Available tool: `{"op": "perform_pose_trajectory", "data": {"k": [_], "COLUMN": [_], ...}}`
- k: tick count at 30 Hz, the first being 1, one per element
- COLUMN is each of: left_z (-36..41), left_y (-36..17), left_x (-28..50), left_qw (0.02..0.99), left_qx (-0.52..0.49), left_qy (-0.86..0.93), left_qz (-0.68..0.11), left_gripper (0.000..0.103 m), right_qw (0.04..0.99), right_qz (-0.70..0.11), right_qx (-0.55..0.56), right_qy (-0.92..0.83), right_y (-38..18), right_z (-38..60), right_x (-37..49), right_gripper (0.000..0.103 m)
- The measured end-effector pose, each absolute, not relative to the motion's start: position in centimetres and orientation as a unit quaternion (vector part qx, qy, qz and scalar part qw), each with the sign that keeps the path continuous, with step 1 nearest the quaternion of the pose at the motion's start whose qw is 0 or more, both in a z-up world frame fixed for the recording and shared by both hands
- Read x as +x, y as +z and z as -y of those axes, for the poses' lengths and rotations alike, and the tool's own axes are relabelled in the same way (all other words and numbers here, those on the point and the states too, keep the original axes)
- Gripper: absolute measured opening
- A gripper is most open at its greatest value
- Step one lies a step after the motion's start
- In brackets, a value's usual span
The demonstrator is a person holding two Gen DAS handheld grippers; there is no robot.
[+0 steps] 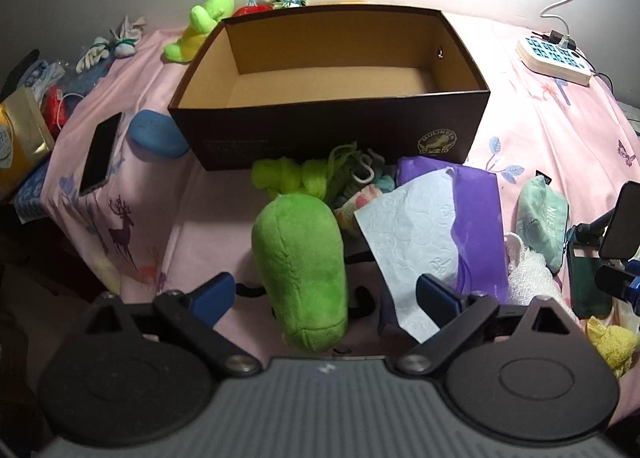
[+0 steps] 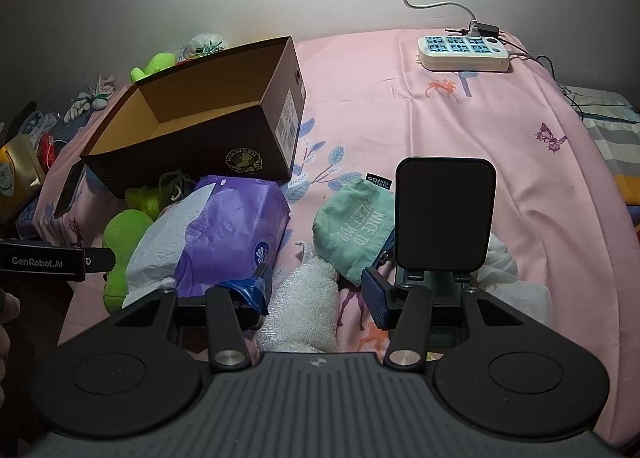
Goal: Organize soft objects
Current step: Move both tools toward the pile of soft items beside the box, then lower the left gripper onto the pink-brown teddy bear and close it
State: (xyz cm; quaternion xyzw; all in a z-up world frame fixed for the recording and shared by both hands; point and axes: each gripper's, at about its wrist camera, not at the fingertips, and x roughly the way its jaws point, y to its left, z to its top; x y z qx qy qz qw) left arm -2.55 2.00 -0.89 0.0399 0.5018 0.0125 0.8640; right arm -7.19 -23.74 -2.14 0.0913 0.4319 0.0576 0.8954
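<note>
- The dark brown cardboard shoebox with the tan inside (image 1: 328,89) sits open and bare ahead of the left gripper (image 1: 326,298), past the heap of soft things. It looks light, so I'd guess a toy shoved against its near wall would slide it back across the pink printed bedsheet (image 1: 532,129) instead of dropping in.
- The purple plastic pack of tissues with a white embossed sheet hanging out (image 1: 440,225) lies just right of the left gripper's right finger (image 1: 436,298). If that finger closes wide it may snag the loose sheet and drag the pack along.
- The green plush toy shaped like a fat pickle (image 1: 300,270) stands between the left gripper's blue fingers, which are spread apart and not touching it. It is soft and rounded, so a pinch near its edge could squirt it sideways or only catch fuzz.
- The white knitted cloth (image 2: 304,306) lies between the fingers of the right gripper (image 2: 316,294), which are also apart with nothing clamped. Its loose weave may hook on a fingertip (image 2: 248,294) and refuse to release.
- The mint green fabric pouch with white lettering (image 2: 352,225) rests just ahead and right of the right gripper, against the black phone stand (image 2: 444,213). Pulling the pouch might tip that stand.
- The tangle of lime green yarn (image 1: 288,173) sits beyond the plush, touching the box front; lifting the plush carelessly could trail strands with it.
</note>
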Motion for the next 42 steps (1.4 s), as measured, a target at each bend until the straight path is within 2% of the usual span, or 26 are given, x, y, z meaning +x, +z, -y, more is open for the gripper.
{"op": "perform_pose_trajectory", "data": {"k": [10,15,20,32,34,35,36,42], "left_z": [-1.7,-1.9,-0.8,1.5,1.3,1.0,0.9,0.9], "left_y": [-1.7,-2.4,-3.6,-9.3,-9.9,-10.0,-10.1,-9.1], "left_x": [-4.0,-5.8,-8.7,-9.6,-9.5,-9.3,-9.2,-10.2], "left_qw": [0.853,0.845,0.832,0.796,0.794,0.791,0.784,0.790], "left_qx": [0.034,0.031,0.067,0.147,0.145,0.138,0.131,0.144], "left_qy": [-0.035,-0.111,-0.202,-0.231,-0.228,-0.234,-0.243,-0.267], "left_qz": [-0.520,-0.523,-0.513,-0.540,-0.545,-0.548,-0.555,-0.533], "left_gripper": [0.097,0.097,0.097,0.096,0.091,0.068,0.064,0.055], "right_qw": [0.882,0.859,0.801,0.747,0.744,0.744,0.744,0.738], "right_qz": [-0.455,-0.479,-0.523,-0.591,-0.593,-0.593,-0.593,-0.597], "right_qx": [0.092,0.131,0.183,0.207,0.214,0.217,0.219,0.239], "right_qy": [0.081,0.123,0.227,0.223,0.220,0.219,0.217,0.205], "right_y": [-2.8,-3.4,-4.2,-7.5,-7.7,-7.8,-7.8,-8.4], "right_z": [25.2,26.5,25.8,23.3,23.1,23.0,23.0,22.8], "right_x": [-8.2,-8.5,-8.6,-8.0,-7.8,-7.8,-7.8,-7.4], "right_gripper": [0.034,0.034,0.034,0.034,0.034,0.034,0.034,0.034]}}
